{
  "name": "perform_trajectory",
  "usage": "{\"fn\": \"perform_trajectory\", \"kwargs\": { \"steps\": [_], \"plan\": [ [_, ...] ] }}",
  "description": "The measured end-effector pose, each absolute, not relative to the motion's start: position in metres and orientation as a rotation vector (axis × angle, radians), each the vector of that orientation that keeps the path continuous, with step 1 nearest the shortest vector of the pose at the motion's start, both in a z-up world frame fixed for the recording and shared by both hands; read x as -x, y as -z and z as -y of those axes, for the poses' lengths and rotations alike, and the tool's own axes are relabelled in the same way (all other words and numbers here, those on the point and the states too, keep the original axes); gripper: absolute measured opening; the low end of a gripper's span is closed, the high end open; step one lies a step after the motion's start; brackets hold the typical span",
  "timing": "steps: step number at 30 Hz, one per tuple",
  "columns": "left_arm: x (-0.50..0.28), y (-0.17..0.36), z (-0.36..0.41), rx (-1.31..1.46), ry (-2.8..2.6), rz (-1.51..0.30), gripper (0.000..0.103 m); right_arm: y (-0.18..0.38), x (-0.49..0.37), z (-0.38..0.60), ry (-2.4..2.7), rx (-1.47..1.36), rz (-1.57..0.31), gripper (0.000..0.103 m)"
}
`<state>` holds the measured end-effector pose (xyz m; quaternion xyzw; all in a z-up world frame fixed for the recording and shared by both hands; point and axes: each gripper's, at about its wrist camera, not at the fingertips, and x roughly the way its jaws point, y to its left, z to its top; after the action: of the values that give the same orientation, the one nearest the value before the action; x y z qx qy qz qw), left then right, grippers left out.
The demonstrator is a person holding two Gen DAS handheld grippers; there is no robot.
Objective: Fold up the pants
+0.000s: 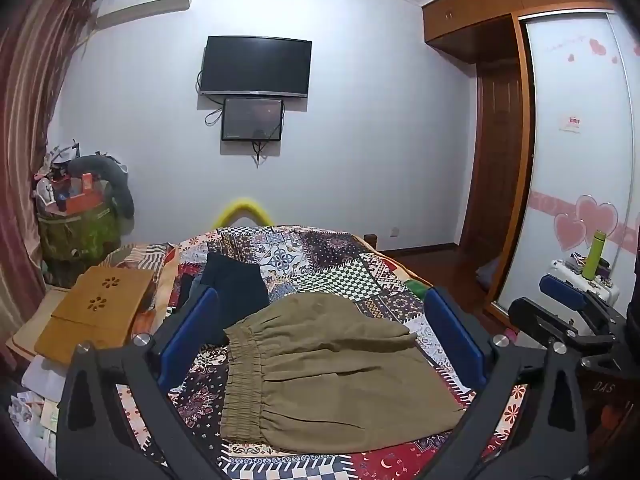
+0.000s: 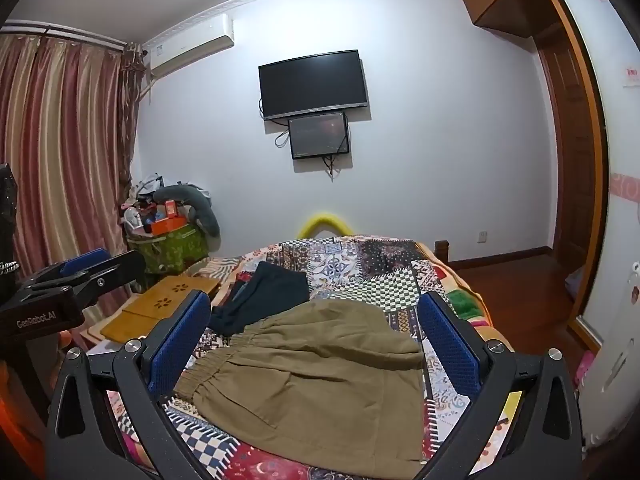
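Olive-brown pants (image 1: 320,372) lie folded in a compact rectangle on the patchwork bedspread (image 1: 340,264), elastic waistband to the left. They also show in the right wrist view (image 2: 316,372). My left gripper (image 1: 320,332) is open and empty, held above the pants with its blue pads either side. My right gripper (image 2: 316,340) is open and empty, also above the pants. The right gripper shows at the right edge of the left wrist view (image 1: 572,300); the left gripper shows at the left edge of the right wrist view (image 2: 80,276).
A dark navy garment (image 1: 232,292) lies beyond the pants on the bed. A wooden lap tray (image 1: 96,312) sits at the bed's left. A cluttered green basket (image 1: 80,224) stands by the curtains. A wardrobe (image 1: 576,160) and a green bottle (image 1: 594,256) are at right.
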<state>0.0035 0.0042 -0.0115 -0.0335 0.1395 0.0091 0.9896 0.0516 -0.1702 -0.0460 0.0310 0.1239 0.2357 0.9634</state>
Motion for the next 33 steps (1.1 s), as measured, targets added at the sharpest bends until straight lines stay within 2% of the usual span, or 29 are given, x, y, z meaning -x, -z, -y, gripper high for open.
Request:
{"fn": "perform_trajectory", "kwargs": {
  "steps": [33],
  "plan": [
    [-0.0053, 0.0124, -0.0080, 0.064, -0.012, -0.287, 0.103, 0.0449, -0.0518, 0.1708, -0.476, -0.062, -0.252, 0.103]
  ]
}}
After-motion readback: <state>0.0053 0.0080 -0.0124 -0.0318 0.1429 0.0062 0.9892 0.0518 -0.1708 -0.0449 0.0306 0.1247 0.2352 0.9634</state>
